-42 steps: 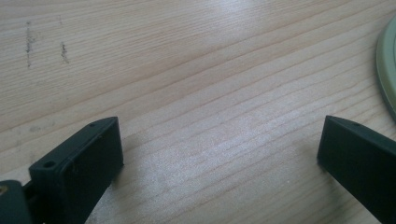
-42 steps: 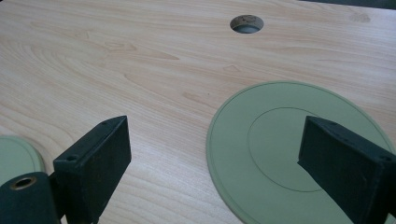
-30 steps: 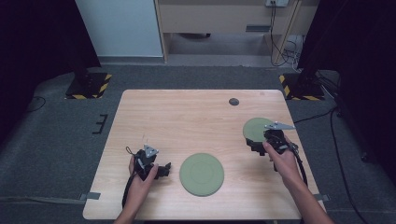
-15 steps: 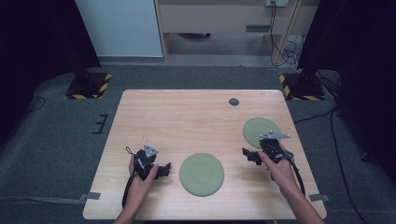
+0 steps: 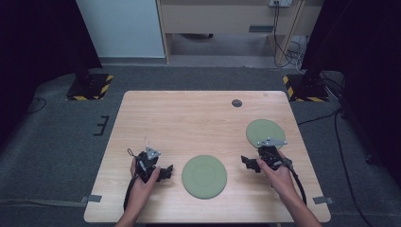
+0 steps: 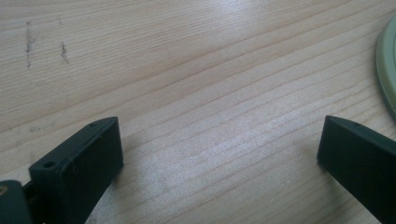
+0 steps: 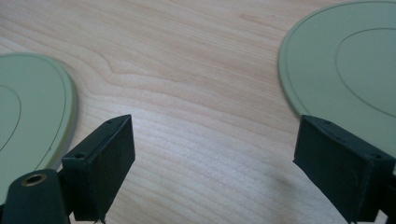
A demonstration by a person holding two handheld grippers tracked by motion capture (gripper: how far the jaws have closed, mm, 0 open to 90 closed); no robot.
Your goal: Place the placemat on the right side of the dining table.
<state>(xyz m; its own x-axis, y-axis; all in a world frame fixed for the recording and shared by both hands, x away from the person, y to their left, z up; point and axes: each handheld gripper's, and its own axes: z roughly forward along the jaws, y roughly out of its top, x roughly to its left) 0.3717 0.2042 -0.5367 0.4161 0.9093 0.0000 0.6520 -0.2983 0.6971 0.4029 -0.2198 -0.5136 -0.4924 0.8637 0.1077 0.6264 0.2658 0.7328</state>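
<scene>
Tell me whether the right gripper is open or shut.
Open. In its own view the right gripper has its two black jaws set wide apart, bare table between them, nothing held.

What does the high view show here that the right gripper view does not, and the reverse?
High view alone: the person's left gripper, the small dark disc near the table's far edge, and the floor around it. Right gripper view alone: the fine rings moulded into each plate, and its fingers spread wide over bare wood. Both: the larger green plate and the smaller green plate, lying flat and apart.
</scene>
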